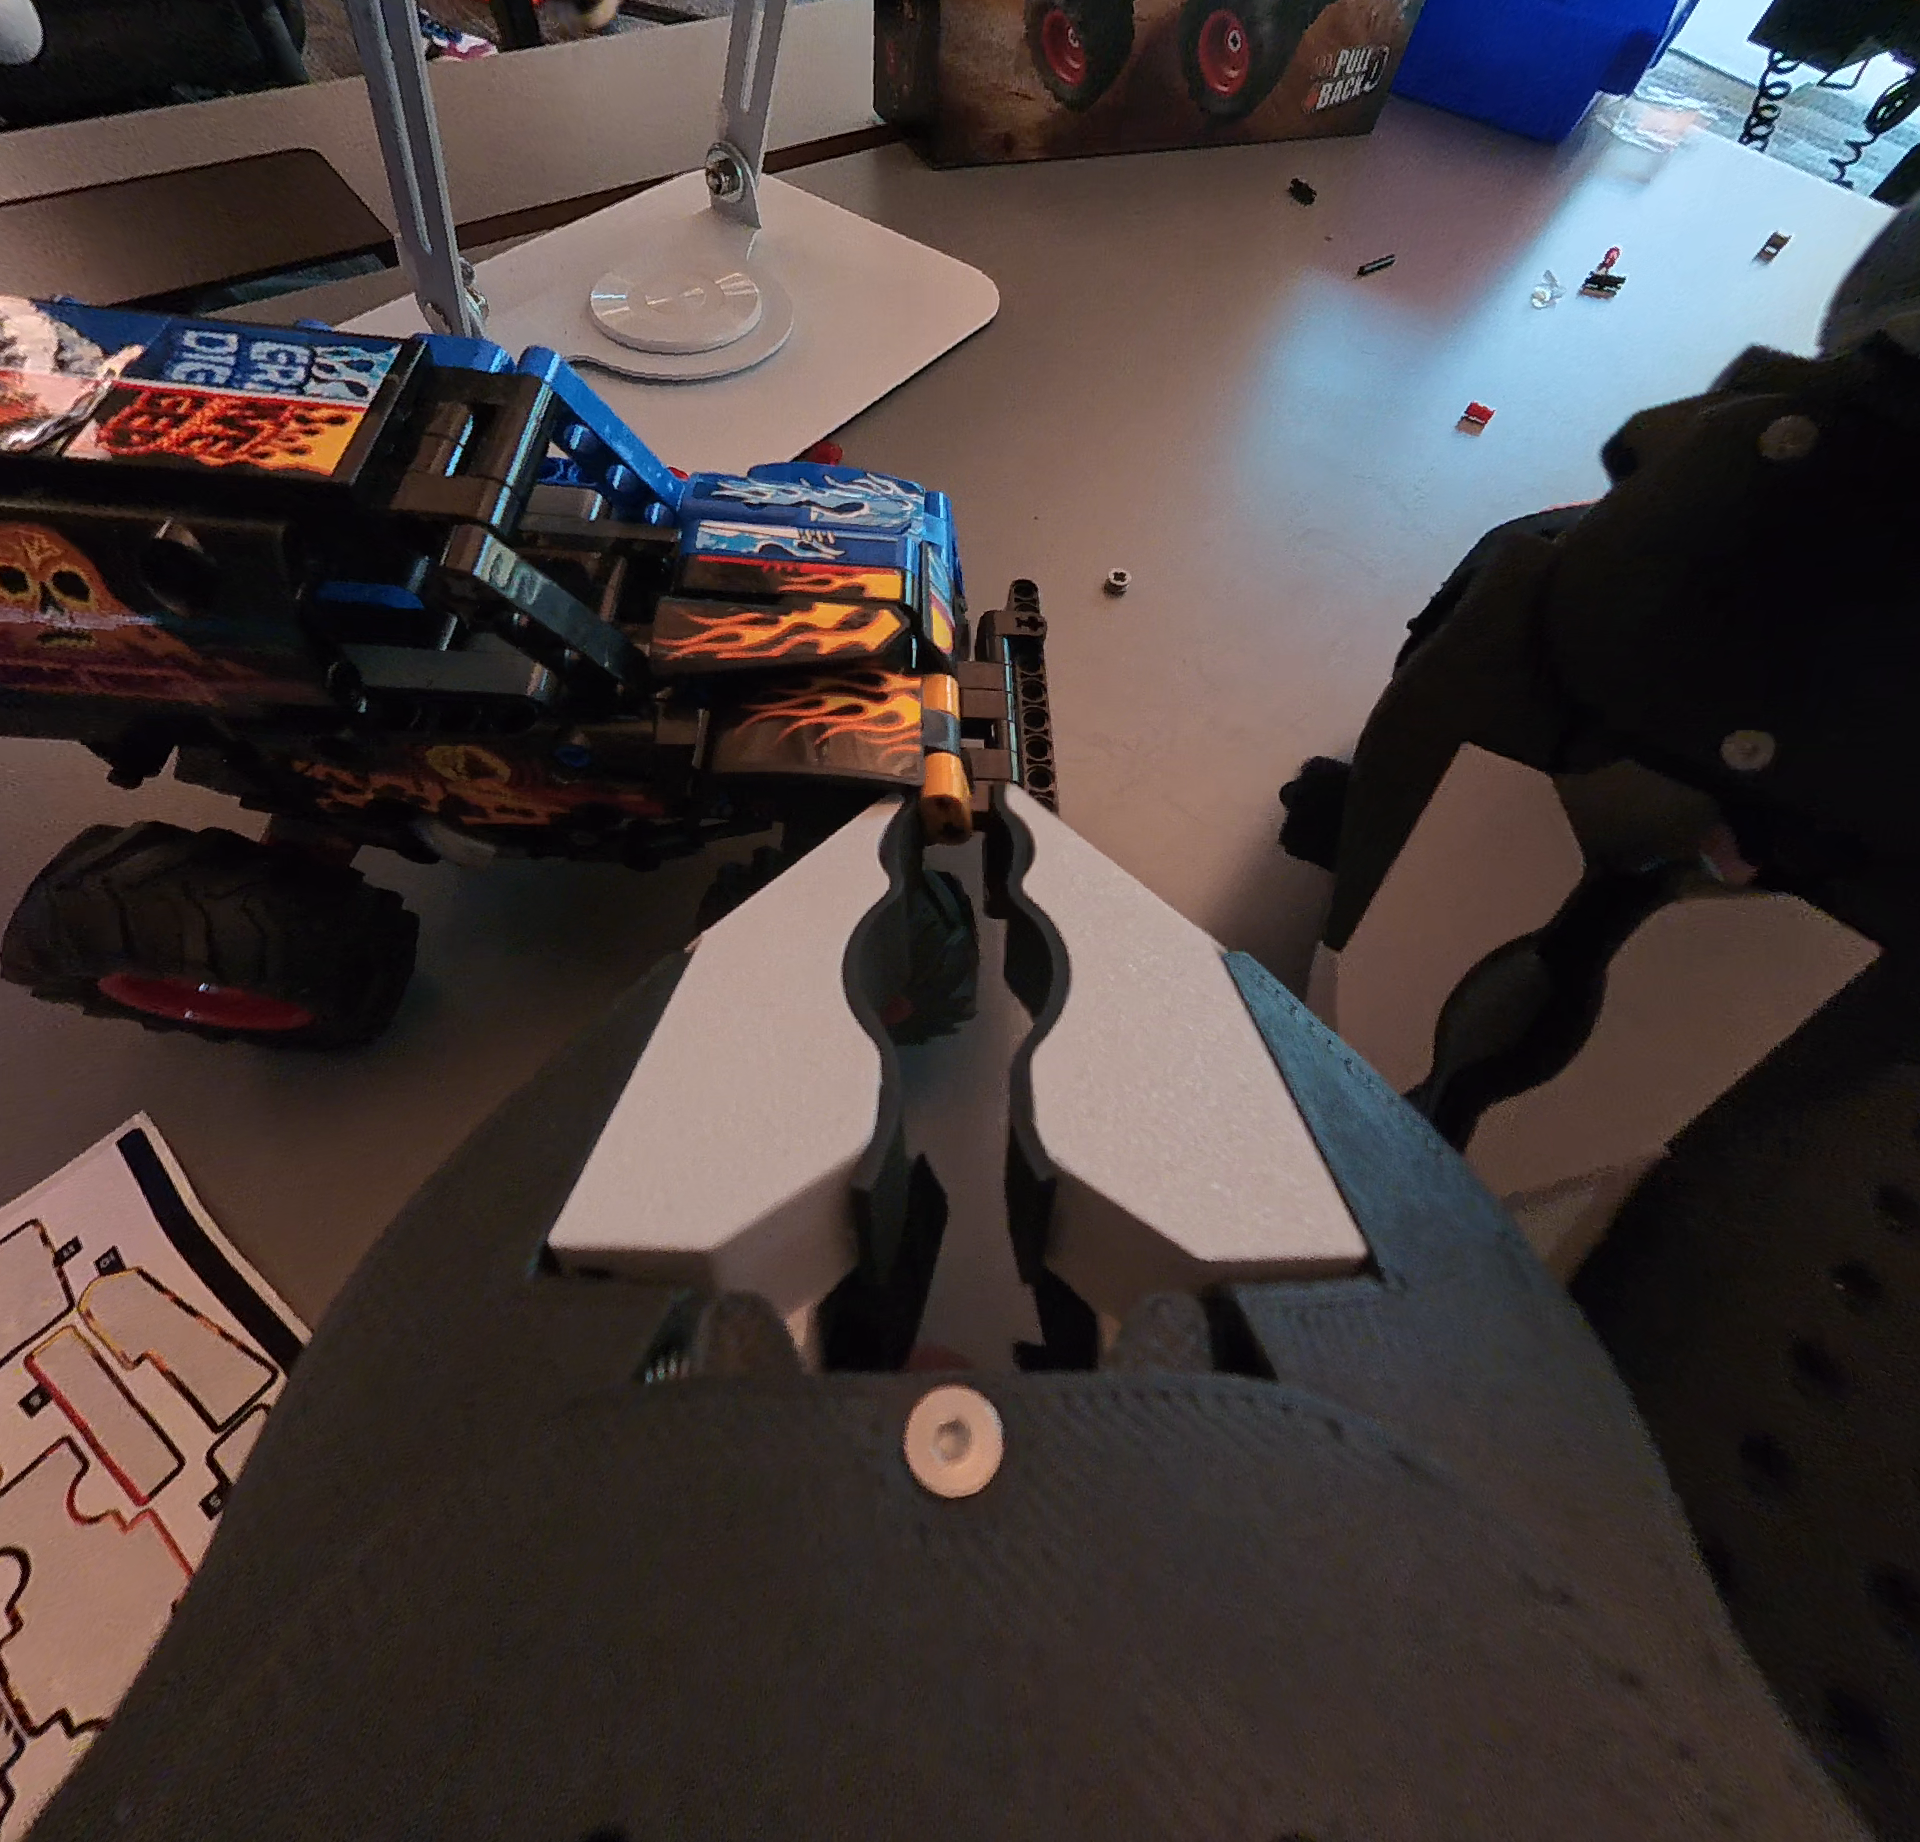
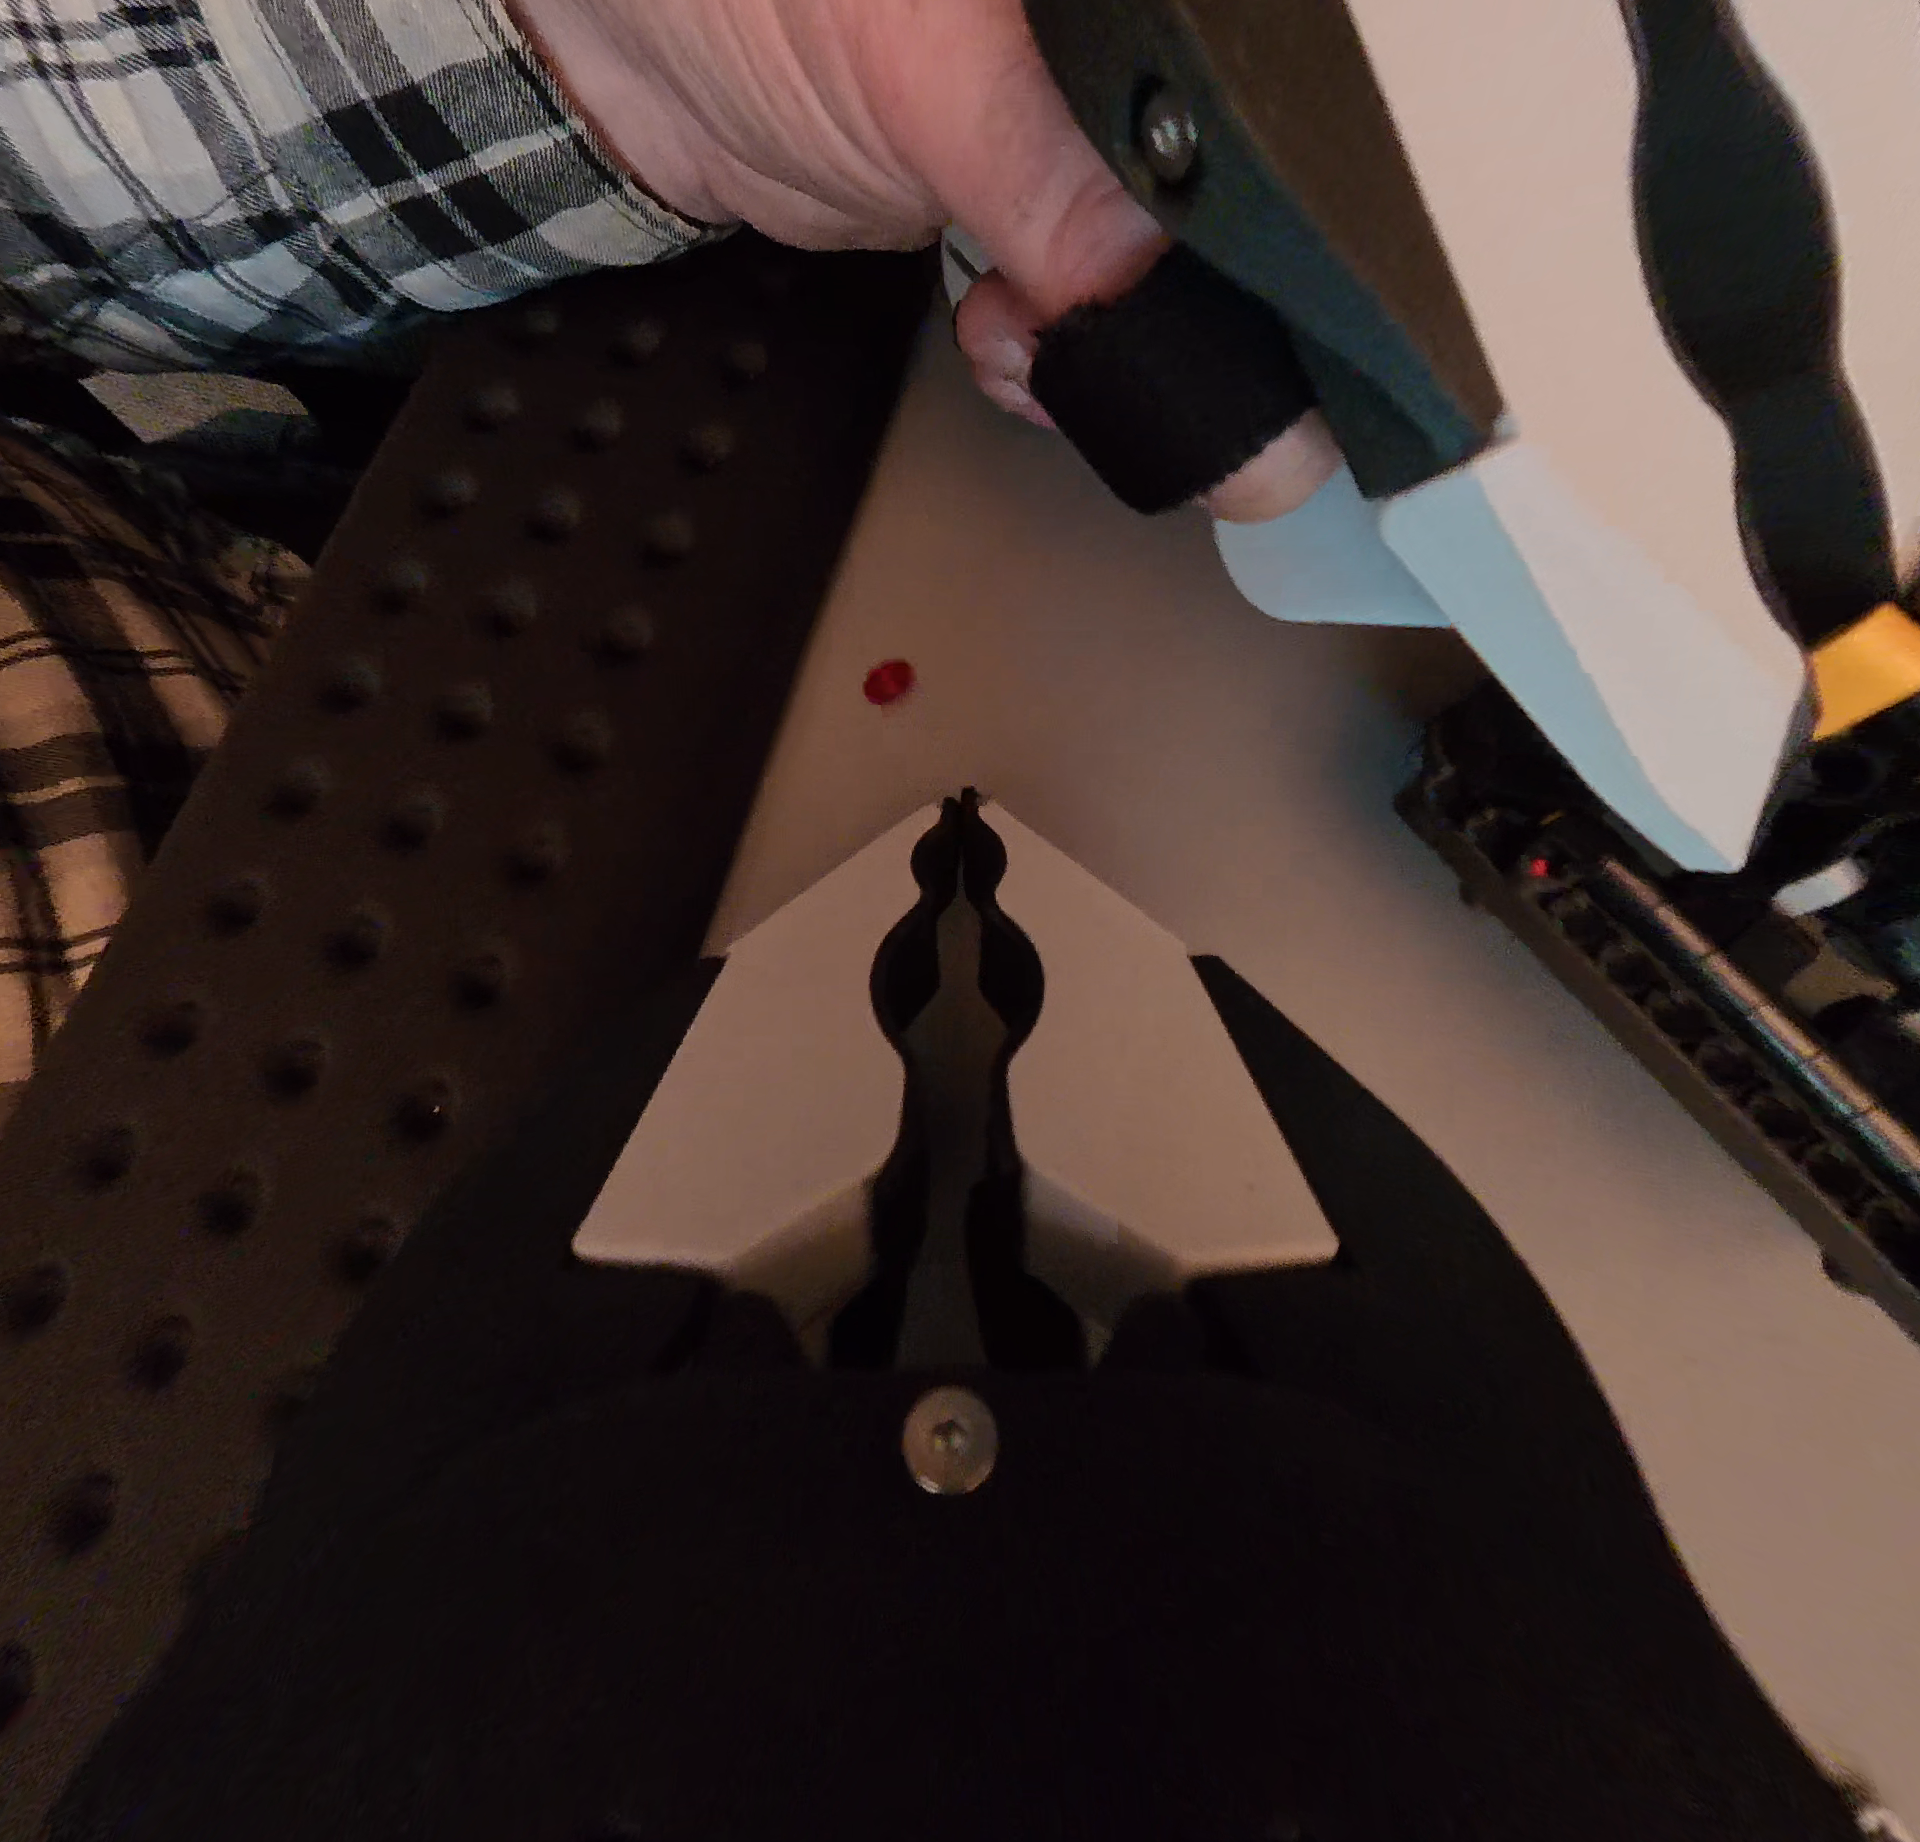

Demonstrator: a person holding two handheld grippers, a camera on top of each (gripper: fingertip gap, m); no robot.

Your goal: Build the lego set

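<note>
The nearly built monster truck (image 1: 416,597), blue and black with flame stickers, stands on the grey table (image 1: 1195,390) at the left. An orange rod-shaped piece (image 1: 943,753) sits upright at its front, beside a black beam with holes (image 1: 1034,712). My left gripper (image 1: 945,810) is open, with the rod's lower end between the fingertips and a gap at the right pad. It also shows in the right wrist view (image 2: 1860,670). My right gripper (image 2: 961,805) is shut, pads together just above the table, near a small red round piece (image 2: 886,683). Its dark body shows in the left wrist view (image 1: 1683,649).
A white lamp base (image 1: 727,338) and the set's box (image 1: 1132,36) stand behind the truck, with a blue bin (image 1: 1558,5) at the back right. Small loose parts (image 1: 1475,416) lie scattered. A sticker sheet (image 1: 104,1377) lies front left. A black studded mat (image 2: 416,753) lies by a hand (image 2: 831,78).
</note>
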